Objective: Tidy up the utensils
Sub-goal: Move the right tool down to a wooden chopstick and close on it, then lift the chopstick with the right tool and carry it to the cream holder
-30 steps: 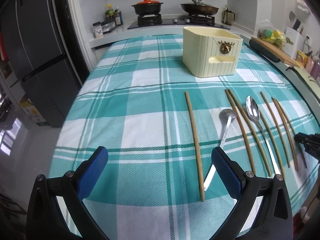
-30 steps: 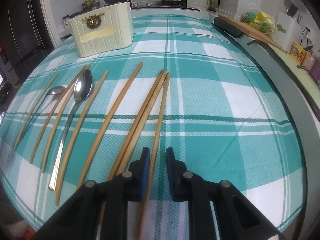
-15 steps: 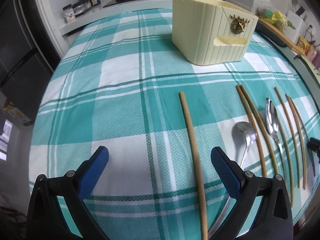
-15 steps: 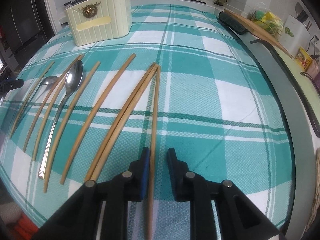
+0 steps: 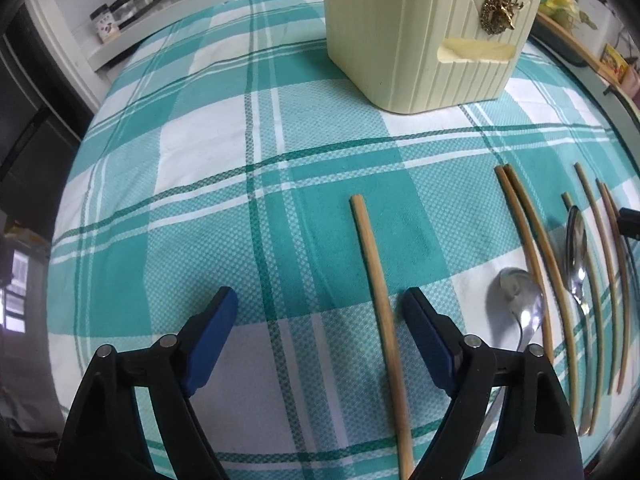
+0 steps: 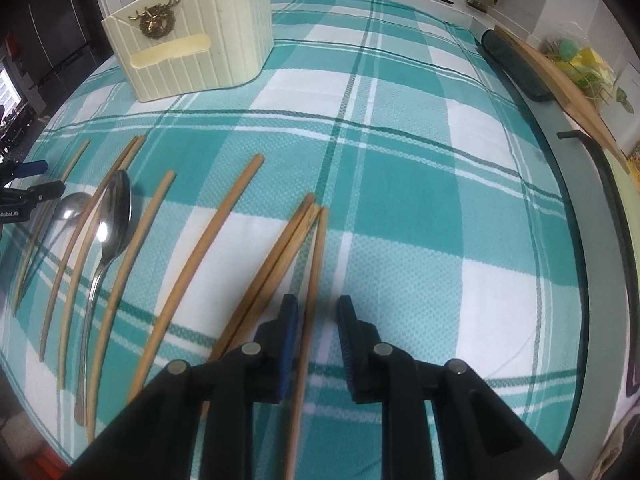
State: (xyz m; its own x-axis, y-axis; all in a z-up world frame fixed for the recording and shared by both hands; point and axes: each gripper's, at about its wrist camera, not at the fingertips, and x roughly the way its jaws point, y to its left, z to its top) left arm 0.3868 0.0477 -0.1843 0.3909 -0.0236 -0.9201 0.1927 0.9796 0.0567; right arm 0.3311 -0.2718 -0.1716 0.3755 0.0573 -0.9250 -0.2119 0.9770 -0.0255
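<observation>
Chopsticks, wooden: row lying flat on teal plaid tablecloth (image 6: 400,184), mid to lower left of right wrist view. Rightmost chopstick (image 6: 312,280) runs between right gripper (image 6: 318,308) pads; jaws narrowly apart, straddling it, contact w/ pads not clear. Pair (image 6: 276,264) just left of it, tips touching.

Leftmost chopstick (image 5: 378,292), lower centre of left wrist view: sits inside left gripper (image 5: 320,304) span, near its right pad (image 5: 424,320); jaws wide apart, holding nothing.

Spoons, metal, 2: small spoon (image 5: 520,300) & large spoon (image 5: 576,252), lower right, among chopsticks.

Cream holder (image 5: 424,36), ribbed, brass deer emblem (image 5: 500,14): upright, top centre-right, well apart from utensils.
</observation>
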